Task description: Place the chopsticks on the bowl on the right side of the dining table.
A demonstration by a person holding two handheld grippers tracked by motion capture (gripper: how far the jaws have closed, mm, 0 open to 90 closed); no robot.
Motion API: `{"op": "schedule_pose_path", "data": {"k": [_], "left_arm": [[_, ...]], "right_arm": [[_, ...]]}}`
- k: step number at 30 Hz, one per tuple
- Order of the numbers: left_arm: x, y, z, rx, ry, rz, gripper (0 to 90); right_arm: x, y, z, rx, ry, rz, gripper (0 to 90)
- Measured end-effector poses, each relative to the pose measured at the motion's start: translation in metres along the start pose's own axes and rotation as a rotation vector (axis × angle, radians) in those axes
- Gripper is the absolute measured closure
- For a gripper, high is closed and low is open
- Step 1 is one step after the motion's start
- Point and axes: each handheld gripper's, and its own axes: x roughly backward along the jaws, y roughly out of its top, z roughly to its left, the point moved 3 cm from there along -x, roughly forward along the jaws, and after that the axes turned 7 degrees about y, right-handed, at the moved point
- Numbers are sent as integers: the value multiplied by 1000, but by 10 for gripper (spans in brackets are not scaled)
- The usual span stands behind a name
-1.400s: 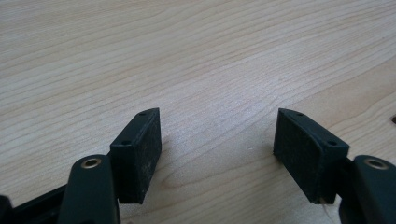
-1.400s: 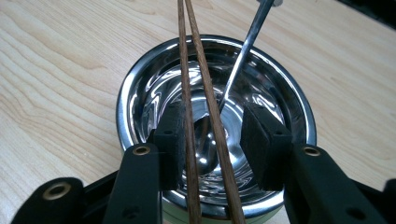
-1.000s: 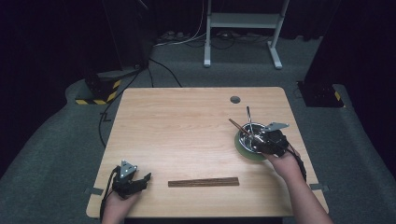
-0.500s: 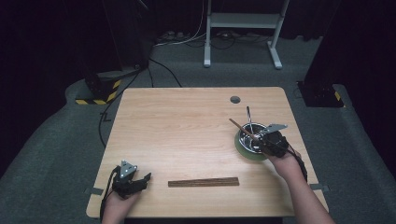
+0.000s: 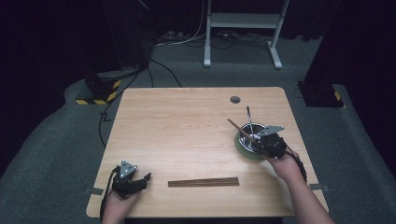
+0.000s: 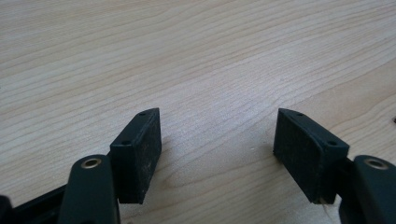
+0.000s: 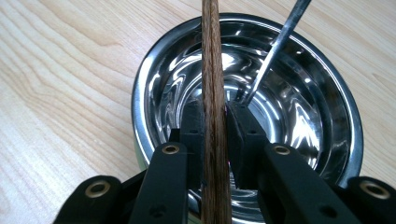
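My right gripper (image 7: 215,116) is shut on a thin brown wooden stick (image 7: 211,56); its jaws have just been closing onto it. The stick runs between the pads and out over a shiny steel bowl (image 7: 149,79). A slim metal utensil (image 7: 275,46) leans inside the bowl. In the high view the right gripper (image 5: 260,143) hovers over the bowl (image 5: 242,148) at the table's right, with the stick (image 5: 239,129) pointing up and left. My left gripper (image 5: 142,179) rests at the front left, open, and nothing lies between its pads (image 6: 137,149).
A flat dark wooden bar (image 5: 203,182) lies near the front edge, between the two hands. A small round hole (image 5: 235,99) sits near the table's far right. Bare wood covers the middle and far left of the table (image 5: 177,126).
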Motion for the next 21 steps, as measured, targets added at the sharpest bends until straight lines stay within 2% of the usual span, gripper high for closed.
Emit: {"op": "schedule_pose_path", "data": {"k": [11, 21], "left_arm": [[0, 0, 0, 1, 1, -1, 321], [0, 0, 0, 1, 0, -2, 321]], "right_arm": [[6, -4, 5, 23, 6, -14, 766], [4, -6, 7, 39, 25, -20, 767]]}}
